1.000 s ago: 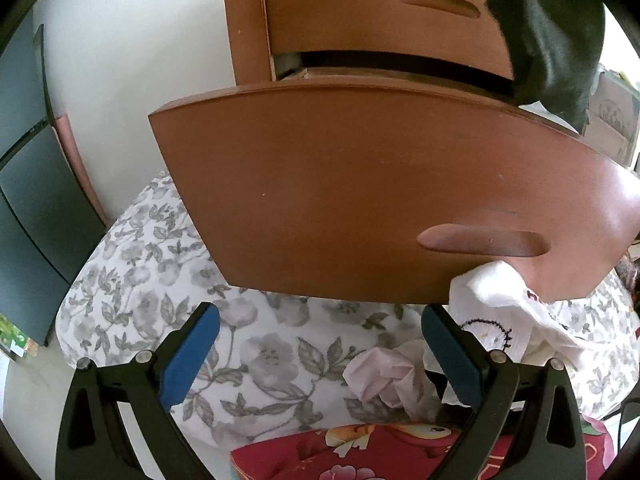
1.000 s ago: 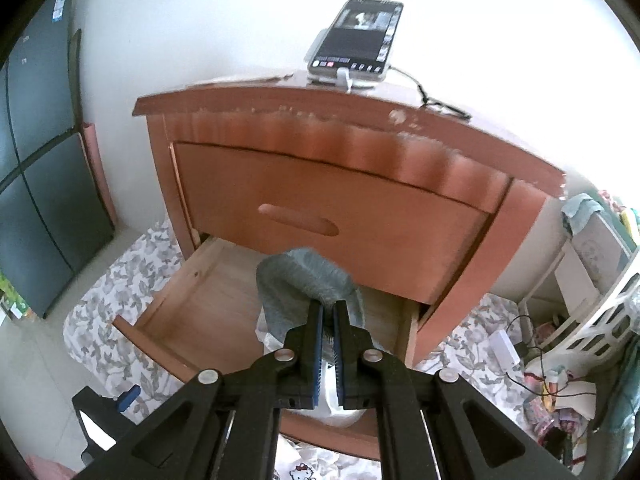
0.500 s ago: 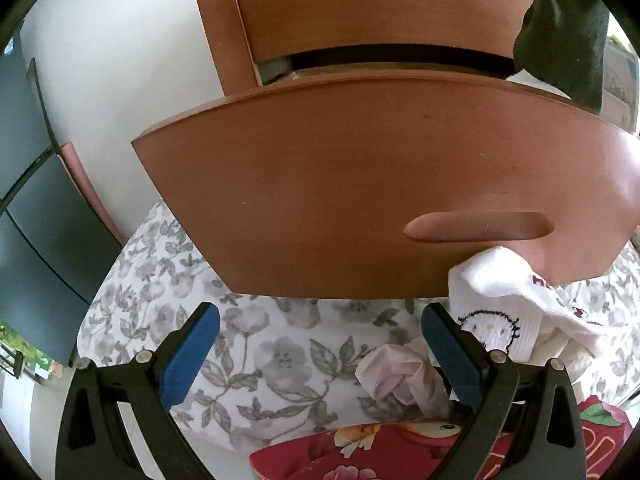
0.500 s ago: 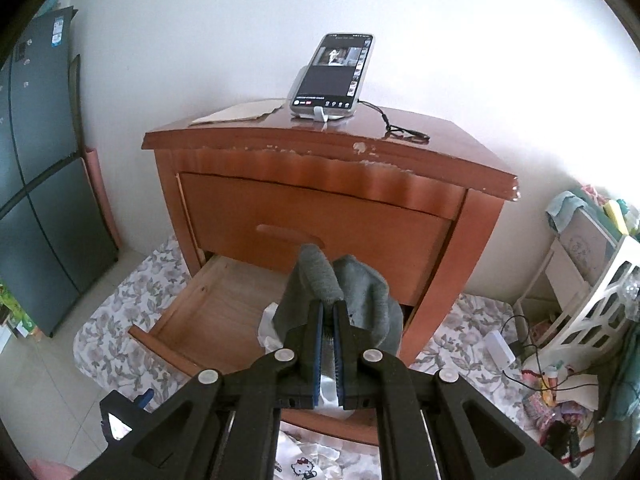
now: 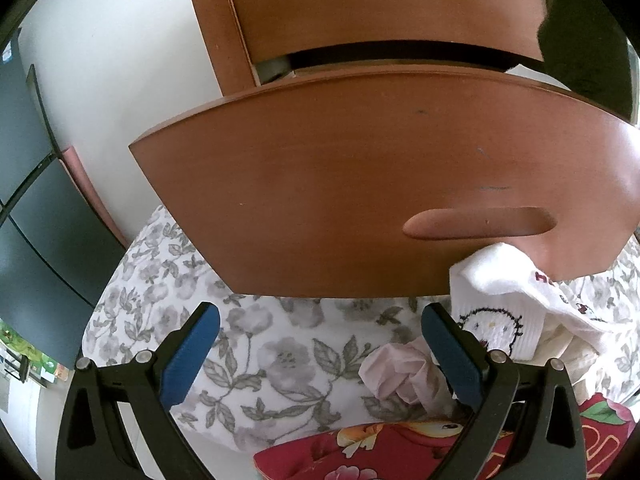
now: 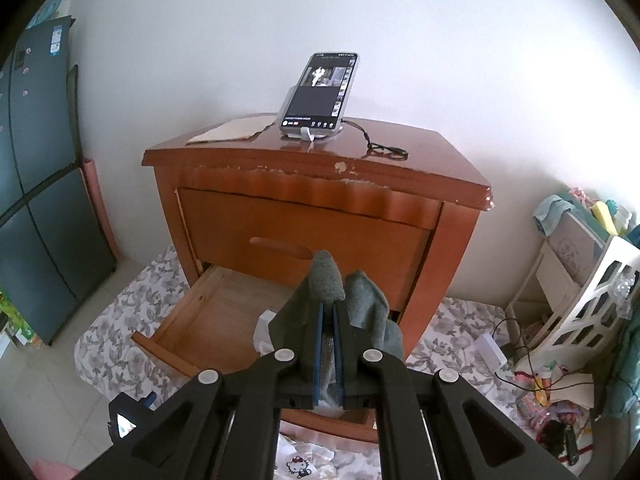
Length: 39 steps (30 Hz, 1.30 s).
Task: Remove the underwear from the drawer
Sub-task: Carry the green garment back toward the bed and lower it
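On my left, the left gripper (image 5: 320,344) hung low in front of the pulled-out drawer (image 5: 360,184), its blue fingers (image 5: 192,356) spread wide with nothing between them, over the floral bedding (image 5: 256,360). A white printed garment (image 5: 508,304) and a pink crumpled cloth (image 5: 400,372) lay on that bedding, just beside my right-hand finger there. I judged that pile the first hazard: a careless drop could snag those loose pieces on the finger, or nudge the drawer front, which sat very near.

Further right, the right gripper (image 6: 329,320) had its fingers pressed together on the grey underwear (image 6: 344,292), held up above the open drawer (image 6: 208,320) and clear of its floor. The cloth bunched up over both fingertips, with only a thin fold in the pinch, so I thought it could slip free and fall back inside. Something white (image 6: 264,328) showed in the drawer just behind my fingers; I could not tell what it was. Any trailing edge could have dragged it along, and the upper drawer's handle (image 6: 280,246) was close enough to catch the fabric.
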Available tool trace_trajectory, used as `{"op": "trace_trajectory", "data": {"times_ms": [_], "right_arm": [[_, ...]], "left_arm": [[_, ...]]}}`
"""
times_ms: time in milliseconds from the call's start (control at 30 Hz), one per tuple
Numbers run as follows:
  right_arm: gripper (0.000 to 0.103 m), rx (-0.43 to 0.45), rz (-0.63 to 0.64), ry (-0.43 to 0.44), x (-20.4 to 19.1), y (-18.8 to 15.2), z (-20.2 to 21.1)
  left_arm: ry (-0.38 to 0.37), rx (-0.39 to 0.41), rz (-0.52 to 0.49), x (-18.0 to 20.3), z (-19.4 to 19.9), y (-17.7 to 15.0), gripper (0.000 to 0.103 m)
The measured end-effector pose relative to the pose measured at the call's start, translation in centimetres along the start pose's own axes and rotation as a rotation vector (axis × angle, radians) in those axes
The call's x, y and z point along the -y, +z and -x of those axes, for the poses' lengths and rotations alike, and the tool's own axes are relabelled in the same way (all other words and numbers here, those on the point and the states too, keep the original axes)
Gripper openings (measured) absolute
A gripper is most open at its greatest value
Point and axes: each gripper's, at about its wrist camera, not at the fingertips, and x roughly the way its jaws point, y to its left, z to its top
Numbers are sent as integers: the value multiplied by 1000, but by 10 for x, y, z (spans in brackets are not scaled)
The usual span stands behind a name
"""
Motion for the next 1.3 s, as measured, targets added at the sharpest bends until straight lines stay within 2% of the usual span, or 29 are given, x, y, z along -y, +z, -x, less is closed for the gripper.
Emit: {"op": "trace_trajectory", "data": {"times_ms": [333,500,700,733,767,800,867,1167,1300], "right_arm": [[4,56,26,-12,-4,18,29],[4,-11,26,2,-6,6,16],[5,-129,-29,44,2,-25,-25],[7,-153,-44,60,4,-30,-34],[14,-170,-56,72,6,-35,-41],[30,-185,-67,81,7,-39,-47],[47,-213,-79,84,8,-49,-60],[50,-318,-82,135,-5,-84,-105],[50,-365,-66,119,-10,-96,-123]], "left_arm": [[5,0,-3,0,0,0,101],[8,9,-1,0,3,-1,101],[7,3,-5,1,2,0,101],[7,2,-5,1,2,0,101],[7,1,-6,1,2,0,101],[7,0,-7,1,1,0,101],[8,-3,-10,2,1,1,101],[-1,-12,-9,1,-1,1,101],[-1,-17,-11,2,-3,1,101]]}}
